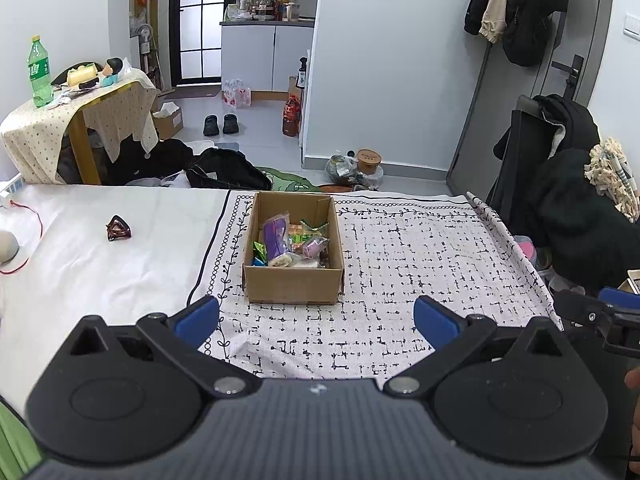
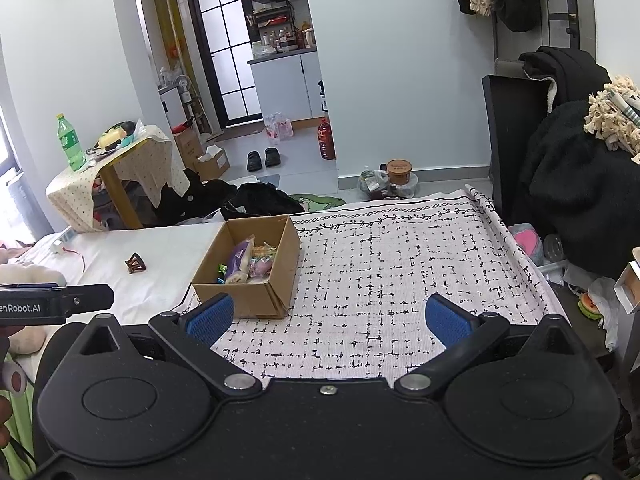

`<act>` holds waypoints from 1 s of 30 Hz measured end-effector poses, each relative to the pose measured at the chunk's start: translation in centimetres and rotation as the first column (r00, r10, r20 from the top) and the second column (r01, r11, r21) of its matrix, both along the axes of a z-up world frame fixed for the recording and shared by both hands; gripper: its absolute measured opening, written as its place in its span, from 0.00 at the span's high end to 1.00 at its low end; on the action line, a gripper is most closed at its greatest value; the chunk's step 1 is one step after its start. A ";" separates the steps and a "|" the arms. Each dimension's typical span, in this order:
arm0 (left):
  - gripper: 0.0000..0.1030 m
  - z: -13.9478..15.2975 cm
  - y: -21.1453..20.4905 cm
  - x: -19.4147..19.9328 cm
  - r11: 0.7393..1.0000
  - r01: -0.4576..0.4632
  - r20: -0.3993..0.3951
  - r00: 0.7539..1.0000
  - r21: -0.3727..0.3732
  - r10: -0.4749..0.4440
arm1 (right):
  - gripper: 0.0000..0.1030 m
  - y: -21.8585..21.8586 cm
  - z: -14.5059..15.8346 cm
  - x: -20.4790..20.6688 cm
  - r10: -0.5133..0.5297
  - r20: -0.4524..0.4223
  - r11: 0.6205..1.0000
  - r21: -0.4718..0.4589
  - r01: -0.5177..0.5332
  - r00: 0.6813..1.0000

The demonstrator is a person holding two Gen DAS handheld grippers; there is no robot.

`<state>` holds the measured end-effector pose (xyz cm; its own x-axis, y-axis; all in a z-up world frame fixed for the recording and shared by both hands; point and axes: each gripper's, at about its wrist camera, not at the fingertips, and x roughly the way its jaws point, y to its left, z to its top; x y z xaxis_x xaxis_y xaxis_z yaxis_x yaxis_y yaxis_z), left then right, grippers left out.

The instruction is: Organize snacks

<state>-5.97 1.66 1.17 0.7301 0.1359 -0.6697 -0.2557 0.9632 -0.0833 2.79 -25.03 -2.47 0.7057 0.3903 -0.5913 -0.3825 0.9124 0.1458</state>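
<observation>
An open cardboard box (image 1: 294, 286) stands on the patterned cloth (image 1: 420, 264) on the bed. It holds several snack packets (image 1: 290, 242), among them a purple one (image 1: 275, 236) and green ones. My left gripper (image 1: 316, 318) is open and empty, just in front of the box. In the right wrist view the box (image 2: 250, 294) sits left of centre with the snacks (image 2: 248, 262) inside. My right gripper (image 2: 328, 318) is open and empty, over the cloth (image 2: 400, 272) to the right of the box. The right gripper's tip shows at the left view's right edge (image 1: 600, 314).
A dark red hair clip (image 1: 118, 229) lies on the white sheet (image 1: 100, 264) left of the cloth. A red cable (image 1: 34, 216) runs at the far left. A side table with a green bottle (image 1: 39, 70) stands beyond the bed. Dark clothes on a chair (image 1: 572, 184) stand at right.
</observation>
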 end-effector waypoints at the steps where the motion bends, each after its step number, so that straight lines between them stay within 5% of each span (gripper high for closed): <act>1: 0.00 0.0 0.0 0.0 1.000 0.001 0.000 1.000 0.001 -0.001 | 0.00 0.0 0.0 0.0 0.000 0.000 1.000 0.000 0.000 1.000; 30: 0.00 0.2 -0.3 -0.1 1.000 0.008 0.009 1.000 -0.005 -0.008 | 0.00 -0.2 0.2 0.2 -0.010 0.000 1.000 0.000 0.010 1.000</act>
<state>-6.08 1.33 1.39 0.7369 0.1266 -0.6641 -0.2472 0.9648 -0.0903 2.96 -25.22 -2.30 0.7096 0.3837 -0.5910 -0.3738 0.9160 0.1459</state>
